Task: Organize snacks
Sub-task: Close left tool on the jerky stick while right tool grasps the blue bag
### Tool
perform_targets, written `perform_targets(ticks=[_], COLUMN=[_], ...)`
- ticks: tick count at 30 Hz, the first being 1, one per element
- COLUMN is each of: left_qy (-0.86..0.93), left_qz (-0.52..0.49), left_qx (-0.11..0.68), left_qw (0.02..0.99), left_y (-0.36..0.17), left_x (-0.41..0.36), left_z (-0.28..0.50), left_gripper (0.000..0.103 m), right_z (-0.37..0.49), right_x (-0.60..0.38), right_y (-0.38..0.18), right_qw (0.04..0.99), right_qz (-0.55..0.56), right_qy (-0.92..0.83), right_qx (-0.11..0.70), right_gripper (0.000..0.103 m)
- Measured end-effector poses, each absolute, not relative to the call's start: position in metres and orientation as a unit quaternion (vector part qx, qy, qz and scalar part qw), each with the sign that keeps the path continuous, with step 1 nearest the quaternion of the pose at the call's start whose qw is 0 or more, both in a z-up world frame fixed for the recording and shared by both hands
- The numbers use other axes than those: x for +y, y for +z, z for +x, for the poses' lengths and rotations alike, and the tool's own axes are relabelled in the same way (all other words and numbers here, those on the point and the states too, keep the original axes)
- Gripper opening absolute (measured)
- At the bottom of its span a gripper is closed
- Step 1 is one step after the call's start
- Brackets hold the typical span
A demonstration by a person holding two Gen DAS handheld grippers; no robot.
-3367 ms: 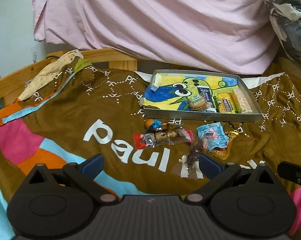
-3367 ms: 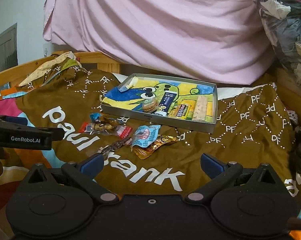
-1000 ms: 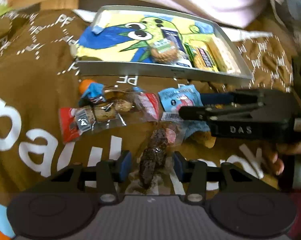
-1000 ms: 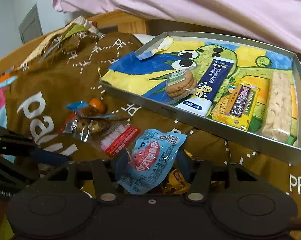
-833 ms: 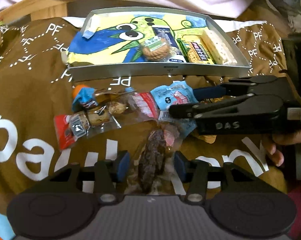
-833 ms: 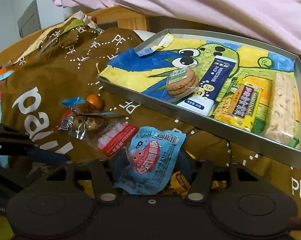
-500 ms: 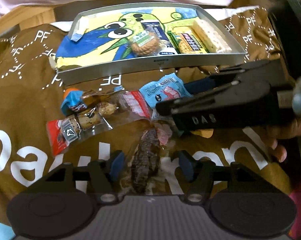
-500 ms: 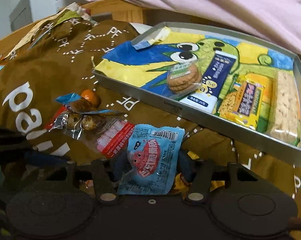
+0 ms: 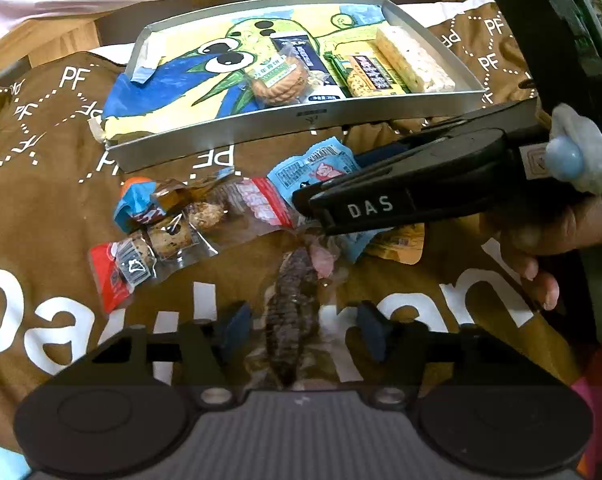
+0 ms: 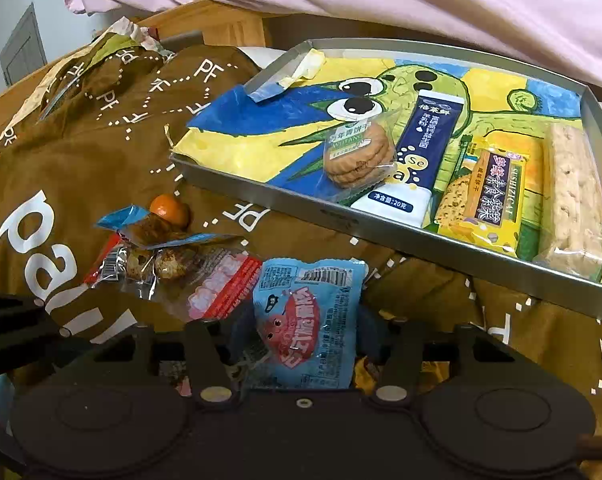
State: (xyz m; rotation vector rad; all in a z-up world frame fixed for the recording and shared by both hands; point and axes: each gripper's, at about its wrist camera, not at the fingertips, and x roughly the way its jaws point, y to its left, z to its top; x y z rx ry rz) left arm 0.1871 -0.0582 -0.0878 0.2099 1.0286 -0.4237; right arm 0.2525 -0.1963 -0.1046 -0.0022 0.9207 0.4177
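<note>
A shallow metal tray (image 10: 261,194) with a cartoon-printed liner sits on a brown printed blanket (image 9: 41,184) and serves as the landmark here. Inside the tray, towards its right end, lie a round biscuit pack (image 10: 357,156), a dark blue sachet (image 10: 423,152), a yellow bar (image 10: 487,196) and a pale rice bar (image 10: 573,200), side by side. Just in front of the tray's near wall, loose snacks lie on the blanket: an orange-and-blue sweet (image 9: 135,200), a clear pack with a red end (image 9: 153,248) and a yellow packet (image 9: 401,242). The right gripper (image 10: 301,332), also in front of the tray, has the light blue packet (image 10: 305,320) between its fingers (image 10: 371,336), which are closing and appear to press its edges. Nearer the camera than these, further from the tray, the left gripper (image 9: 301,320) straddles a dark, ridged snack in a clear wrapper (image 9: 291,304); its fingers (image 9: 369,326) are closing but stand visibly apart from the wrapper on both sides. In the left wrist view a hand (image 9: 541,240) grips the right tool's handle, right of the tray's near corner.
</note>
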Motion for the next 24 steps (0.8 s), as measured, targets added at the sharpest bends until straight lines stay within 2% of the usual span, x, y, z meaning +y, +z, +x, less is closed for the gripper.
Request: perform_targets(ticks=[1, 8, 11, 12, 21, 23, 24], left_qy=[-0.202, -0.207, -0.201, -0.199, -0.171, -0.169, -0.169], left_qz=[0.096, 0.077, 0.064, 0.057, 0.013, 0.017, 0.018], left_qx=[0.488, 0.489, 0.497, 0.499, 0.515, 0.515, 0.514], left_qw=[0.844, 0.844, 0.842, 0.841, 0.84, 0.84, 0.841], left_y=[-0.087, -0.083, -0.08, -0.079, -0.072, -0.072, -0.071], left_x=[-0.057, -0.055, -0.052, -0.05, -0.037, -0.038, -0.039], left_z=[0.187, 0.188, 0.187, 0.187, 0.184, 0.183, 0.182], left_gripper=[0.048, 0.048, 0.047, 0.047, 0.047, 0.047, 0.047], right_z=[0.253, 0.256, 0.257, 0.259, 0.267, 0.269, 0.27], right_x=[-0.199, -0.217, -0.221, -0.225, -0.242, -0.244, -0.245], right_y=[-0.104, -0.095, -0.088, -0.088, -0.108, -0.111, -0.113], right_qw=[0.875, 0.87, 0.876, 0.874, 0.857, 0.849, 0.838], right_qz=[0.006, 0.064, 0.067, 0.08, 0.131, 0.146, 0.162], right_qy=[0.2, 0.21, 0.202, 0.204, 0.201, 0.216, 0.235], right_qx=[0.441, 0.442, 0.432, 0.433, 0.456, 0.46, 0.465], right_gripper=[0.049, 0.032, 0.009, 0.009, 0.024, 0.037, 0.05])
